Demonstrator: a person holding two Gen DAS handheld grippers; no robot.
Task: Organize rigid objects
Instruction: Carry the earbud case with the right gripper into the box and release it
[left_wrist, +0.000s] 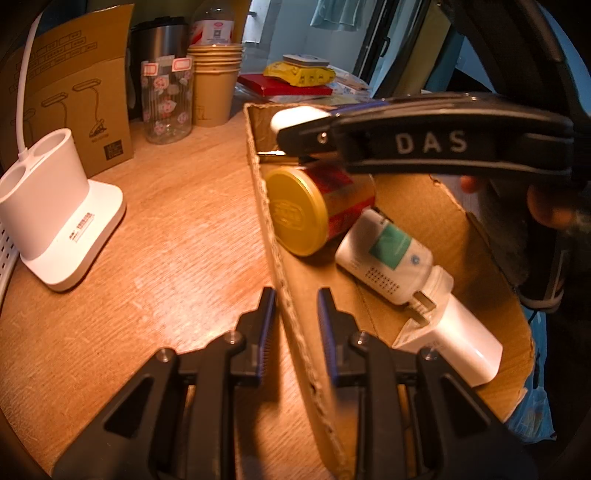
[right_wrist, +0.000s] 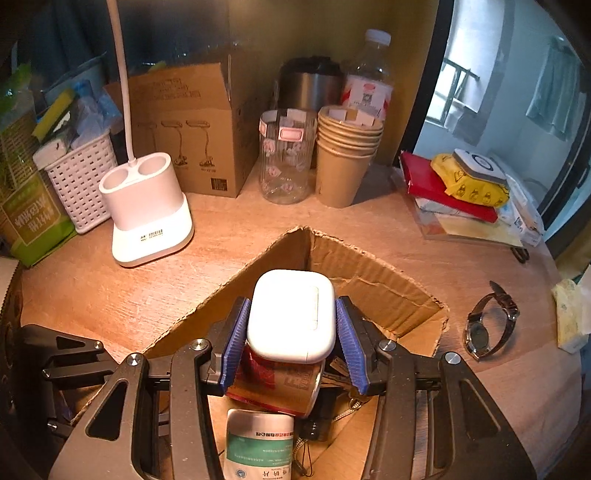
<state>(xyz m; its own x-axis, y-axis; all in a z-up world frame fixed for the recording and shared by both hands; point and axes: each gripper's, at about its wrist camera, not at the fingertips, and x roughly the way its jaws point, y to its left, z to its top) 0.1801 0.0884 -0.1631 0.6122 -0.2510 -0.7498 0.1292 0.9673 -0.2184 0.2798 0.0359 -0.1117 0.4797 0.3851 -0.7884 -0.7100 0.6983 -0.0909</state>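
Earbud case (right_wrist: 291, 315), white, sits clamped between the right gripper (right_wrist: 293, 332) pads above the cardboard box (right_wrist: 369, 273) at frame centre, partly hiding the can (right_wrist: 273, 384) beneath, while the left gripper (left_wrist: 295, 325) straddles the box wall, jaws apart.

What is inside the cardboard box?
Inside the cardboard box: a gold-lidded can, a white bottle and a white charger. The box bottom beneath them is hidden.
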